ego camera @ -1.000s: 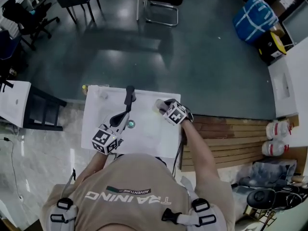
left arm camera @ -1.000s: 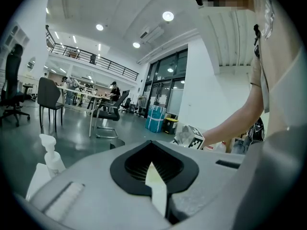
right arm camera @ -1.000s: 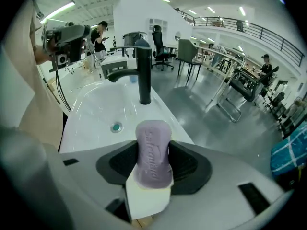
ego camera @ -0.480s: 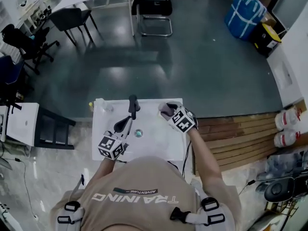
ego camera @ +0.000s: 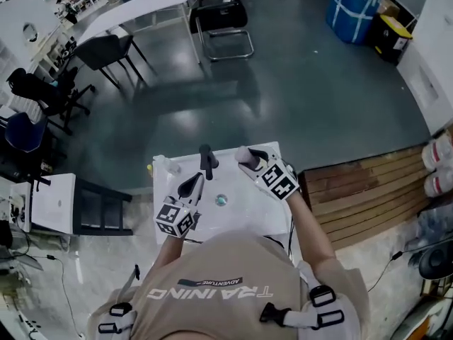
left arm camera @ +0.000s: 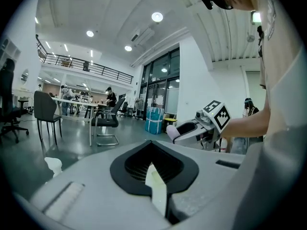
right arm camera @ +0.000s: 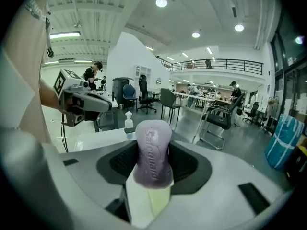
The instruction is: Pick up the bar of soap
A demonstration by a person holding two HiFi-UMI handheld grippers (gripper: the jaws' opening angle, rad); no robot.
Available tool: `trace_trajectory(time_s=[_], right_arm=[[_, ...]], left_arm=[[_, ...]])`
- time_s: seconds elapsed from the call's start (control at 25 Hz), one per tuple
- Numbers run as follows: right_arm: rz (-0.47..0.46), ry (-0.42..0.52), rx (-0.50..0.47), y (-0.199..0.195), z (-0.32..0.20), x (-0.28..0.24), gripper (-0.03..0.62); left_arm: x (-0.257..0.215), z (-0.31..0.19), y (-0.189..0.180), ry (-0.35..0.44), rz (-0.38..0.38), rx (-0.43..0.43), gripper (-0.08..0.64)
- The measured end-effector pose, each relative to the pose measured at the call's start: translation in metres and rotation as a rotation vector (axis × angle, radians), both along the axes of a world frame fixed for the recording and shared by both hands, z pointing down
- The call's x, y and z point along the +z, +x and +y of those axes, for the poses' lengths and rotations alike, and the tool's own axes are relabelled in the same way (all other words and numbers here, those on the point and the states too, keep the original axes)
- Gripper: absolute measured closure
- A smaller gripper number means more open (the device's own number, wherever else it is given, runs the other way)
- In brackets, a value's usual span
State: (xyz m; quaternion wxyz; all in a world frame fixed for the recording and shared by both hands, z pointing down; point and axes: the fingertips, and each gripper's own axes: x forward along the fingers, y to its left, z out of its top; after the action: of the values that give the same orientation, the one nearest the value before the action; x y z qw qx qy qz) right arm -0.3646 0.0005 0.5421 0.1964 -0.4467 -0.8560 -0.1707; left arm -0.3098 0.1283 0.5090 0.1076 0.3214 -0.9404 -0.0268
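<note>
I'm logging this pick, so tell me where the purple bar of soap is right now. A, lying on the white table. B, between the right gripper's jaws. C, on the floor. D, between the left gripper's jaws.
B: the right gripper view shows the bar of soap clamped between the right gripper's jaws, while the left gripper's jaws are together on nothing.

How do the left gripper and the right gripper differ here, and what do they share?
The right gripper is shut on the purple bar of soap; the left gripper is shut on nothing. In the head view the right gripper reaches to the white table's far edge, while the left gripper sits nearer the person. Both are over that table.
</note>
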Motion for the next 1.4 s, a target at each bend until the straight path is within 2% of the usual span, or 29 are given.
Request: trace_trajectory(time_s=[0.24, 0.6, 1.0, 1.4], right_arm=[[-0.043, -0.135, 0.029, 0.01, 0.009, -0.035, 0.393], [-0.136, -0.317, 0.057, 0.008, 0.0, -0.103, 0.393], [-0.232, -0.415, 0.115, 0.009, -0.005, -0.152, 0.393], [-0.29, -0.453, 0.134, 0.009, -0.009, -0.191, 0.393]], left_arm=[[-0.027, 0.005, -0.016, -0.015, -0.048, 0.007, 0.568], [-0.074, 0.011, -0.04, 0.009, -0.129, -0.035, 0.568], [-0.113, 0.031, -0.057, -0.01, -0.189, -0.047, 0.568], [-0.157, 0.028, -0.066, -0.008, -0.257, -0.03, 0.568]])
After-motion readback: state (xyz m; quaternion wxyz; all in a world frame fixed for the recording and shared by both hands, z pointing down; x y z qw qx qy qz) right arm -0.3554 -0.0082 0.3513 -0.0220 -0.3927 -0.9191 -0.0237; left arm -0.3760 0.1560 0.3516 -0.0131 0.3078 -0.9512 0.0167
